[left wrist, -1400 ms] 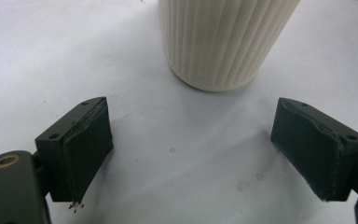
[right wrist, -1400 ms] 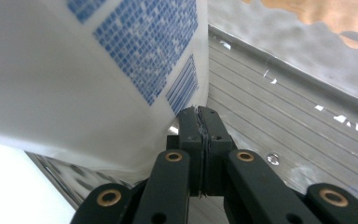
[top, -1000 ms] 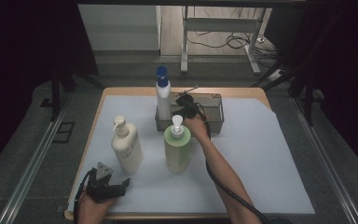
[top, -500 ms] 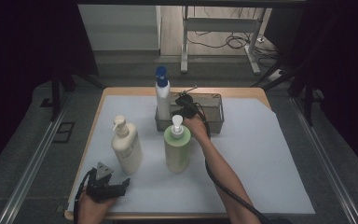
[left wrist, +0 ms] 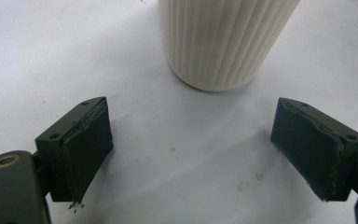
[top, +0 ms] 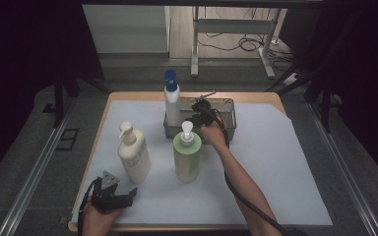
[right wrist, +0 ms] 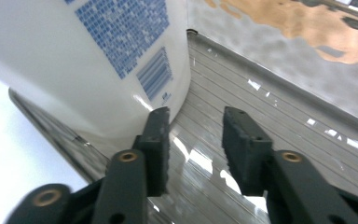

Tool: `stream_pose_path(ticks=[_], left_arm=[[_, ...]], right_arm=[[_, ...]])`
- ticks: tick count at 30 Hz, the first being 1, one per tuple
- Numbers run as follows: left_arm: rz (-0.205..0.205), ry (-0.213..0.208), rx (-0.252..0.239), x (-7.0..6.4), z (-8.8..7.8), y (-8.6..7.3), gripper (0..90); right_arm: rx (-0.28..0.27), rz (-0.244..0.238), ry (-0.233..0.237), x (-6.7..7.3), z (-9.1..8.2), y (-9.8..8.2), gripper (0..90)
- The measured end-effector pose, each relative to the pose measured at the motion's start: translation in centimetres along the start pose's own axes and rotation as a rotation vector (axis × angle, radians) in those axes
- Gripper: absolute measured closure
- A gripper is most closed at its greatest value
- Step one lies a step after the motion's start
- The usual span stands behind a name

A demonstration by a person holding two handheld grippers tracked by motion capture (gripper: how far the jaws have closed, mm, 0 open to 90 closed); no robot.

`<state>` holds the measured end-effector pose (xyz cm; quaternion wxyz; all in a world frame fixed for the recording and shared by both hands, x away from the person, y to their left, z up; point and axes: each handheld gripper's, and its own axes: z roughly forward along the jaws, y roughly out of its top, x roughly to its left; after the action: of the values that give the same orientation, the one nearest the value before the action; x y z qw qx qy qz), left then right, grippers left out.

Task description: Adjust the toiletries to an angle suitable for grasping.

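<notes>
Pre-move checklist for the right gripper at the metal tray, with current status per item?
1. Right gripper jaws free of load: ok. They have just been opening, nothing between them.
2. White bottle with blue cap upright in the metal tray: ok.
3. Right gripper clear of that bottle: cannot tell. One jaw sits right beside its wall.
4. Green pump bottle clear of the right forearm: cannot tell. It stands close beside it.
5. Left gripper open and empty: ok.
6. Cream pump bottle upright, just ahead of the left gripper: ok.
</notes>
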<state>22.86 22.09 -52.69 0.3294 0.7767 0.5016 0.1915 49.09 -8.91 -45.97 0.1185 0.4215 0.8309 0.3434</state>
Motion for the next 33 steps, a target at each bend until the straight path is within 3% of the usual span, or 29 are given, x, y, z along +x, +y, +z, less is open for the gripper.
stream_pose_path(ticks=[12,21,29,33], left_arm=[[0.001,0.001,0.0,0.0,0.0,0.0,12.2],[0.001,0.003,-0.001,0.0,0.0,0.0,12.2],[0.002,0.002,0.0,0.0,0.0,0.0,12.2],[0.001,0.002,-0.001,0.0,0.0,0.0,12.2]], right_arm=[[-0.075,-0.031,0.031,-0.3,-3.7,-0.9,38.3],[-0.098,-0.092,0.055,-0.2,-5.8,-1.9,33.0],[-0.12,-0.102,0.094,-0.2,-7.4,-3.2,29.9],[-0.122,-0.13,0.101,-0.1,-8.2,-4.1,28.4]])
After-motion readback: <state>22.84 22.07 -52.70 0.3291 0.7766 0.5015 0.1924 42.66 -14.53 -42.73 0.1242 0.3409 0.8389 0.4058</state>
